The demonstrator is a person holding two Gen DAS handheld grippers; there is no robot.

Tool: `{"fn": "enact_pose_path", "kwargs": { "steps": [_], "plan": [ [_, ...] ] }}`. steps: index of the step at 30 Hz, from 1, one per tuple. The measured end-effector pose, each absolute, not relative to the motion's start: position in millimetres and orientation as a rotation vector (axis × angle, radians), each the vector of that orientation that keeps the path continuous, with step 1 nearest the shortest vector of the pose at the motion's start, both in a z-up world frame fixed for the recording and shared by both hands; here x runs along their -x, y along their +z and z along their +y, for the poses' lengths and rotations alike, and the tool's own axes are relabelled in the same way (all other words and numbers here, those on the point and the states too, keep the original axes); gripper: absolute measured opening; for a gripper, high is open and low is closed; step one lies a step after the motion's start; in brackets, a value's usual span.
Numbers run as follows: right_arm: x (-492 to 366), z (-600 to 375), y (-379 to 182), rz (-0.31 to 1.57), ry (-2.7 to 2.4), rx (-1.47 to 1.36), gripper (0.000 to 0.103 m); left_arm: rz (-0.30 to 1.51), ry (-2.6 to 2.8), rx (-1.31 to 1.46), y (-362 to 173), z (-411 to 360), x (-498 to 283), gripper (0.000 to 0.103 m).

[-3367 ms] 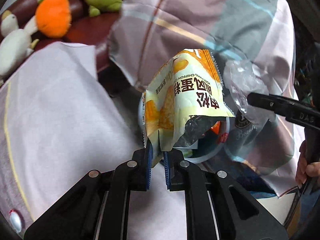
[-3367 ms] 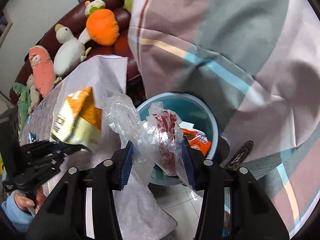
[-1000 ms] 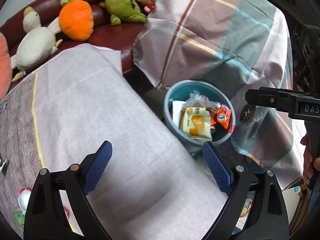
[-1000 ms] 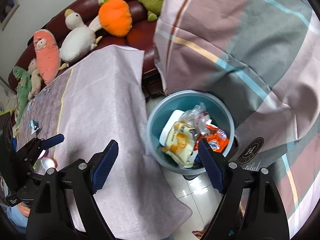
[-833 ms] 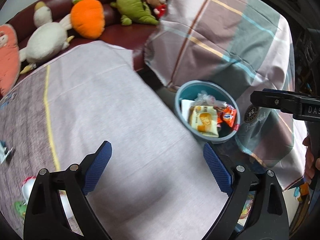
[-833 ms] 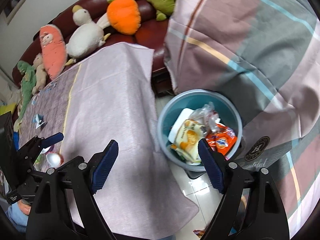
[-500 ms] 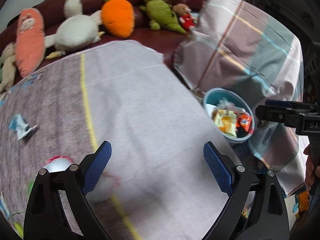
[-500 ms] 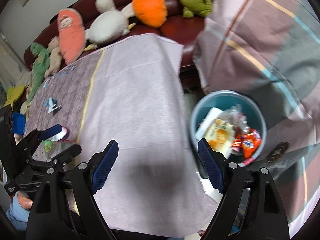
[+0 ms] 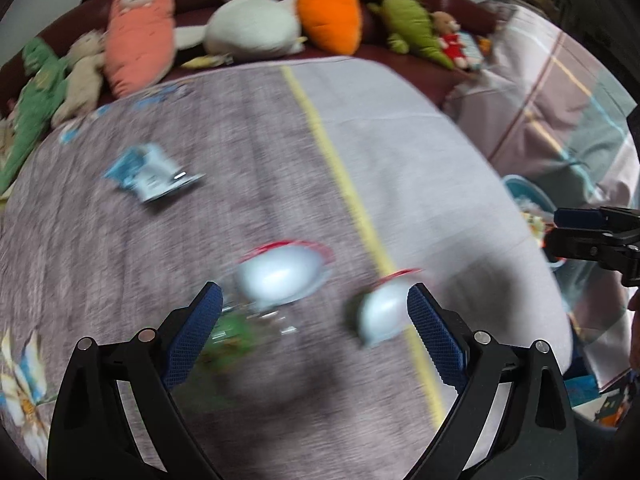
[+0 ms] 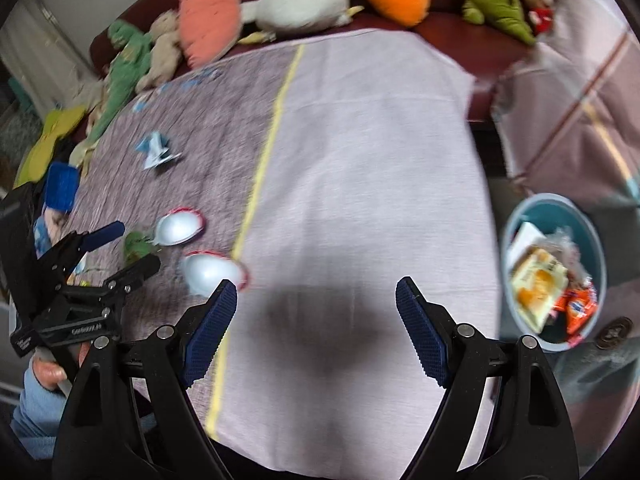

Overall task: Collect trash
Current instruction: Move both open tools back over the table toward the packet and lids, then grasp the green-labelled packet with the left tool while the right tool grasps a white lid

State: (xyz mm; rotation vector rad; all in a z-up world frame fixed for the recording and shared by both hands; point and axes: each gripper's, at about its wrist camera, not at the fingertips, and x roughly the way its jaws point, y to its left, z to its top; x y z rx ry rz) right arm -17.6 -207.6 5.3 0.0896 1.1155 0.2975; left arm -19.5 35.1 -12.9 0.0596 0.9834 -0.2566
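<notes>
Right under your left gripper [image 9: 312, 322] sit two white cups with red rims, lying on the gray-purple part of the cloth [image 10: 360, 140]. Its jaws are spread wide and hold nothing. The bigger cup [image 9: 282, 270] is just past the left pad, and the smaller cup [image 9: 382, 312] is close by the right pad, next to the yellow stripe [image 9: 340, 176]. A green wrapper [image 9: 232, 330] lies beside the bigger cup. This view is blurry, so you cannot tell just how the cups are tipped.

Your right gripper [image 10: 316, 322] is also spread wide and empty. It hangs over the pale part of the cloth, with no trash below it.

A bit farther on the cloth lies a small blue and white wrapper [image 9: 152, 172], well apart from the cups.

Off the right edge of the cloth, down low, stands the blue bin [image 10: 592, 232]. It already has wrappers in it.

At the back, soft toys [image 10: 304, 0] line the red sofa. Those are not trash.

It looks like you are at the step of reaching for more trash. Next, you would lower the left gripper so one cup sits between the pads, then squeeze gently, because a thin cup may crush or slip. The right gripper could go for the other cup or the blue wrapper.
</notes>
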Motion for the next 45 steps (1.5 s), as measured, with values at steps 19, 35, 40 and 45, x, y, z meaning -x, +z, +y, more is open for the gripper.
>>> {"fn": "enact_pose_path", "kwargs": {
  "steps": [19, 35, 40, 45],
  "plan": [
    [-4, -118, -48, 1.247, 0.394, 0.044, 0.078, 1.048, -0.192, -0.110, -61, 104, 28, 0.094],
    [-28, -87, -71, 1.256, 0.456, 0.167, 0.075, 1.000, -0.256, -0.130, -62, 98, 26, 0.067],
    [-27, -84, -78, 1.279, 0.503, 0.137, 0.020, 1.011, -0.235, -0.096, -60, 105, 29, 0.067],
    [-23, -97, -69, 1.255, 0.493, 0.076, 0.018, 1.005, -0.235, -0.068, -50, 107, 36, 0.067]
  ]
}}
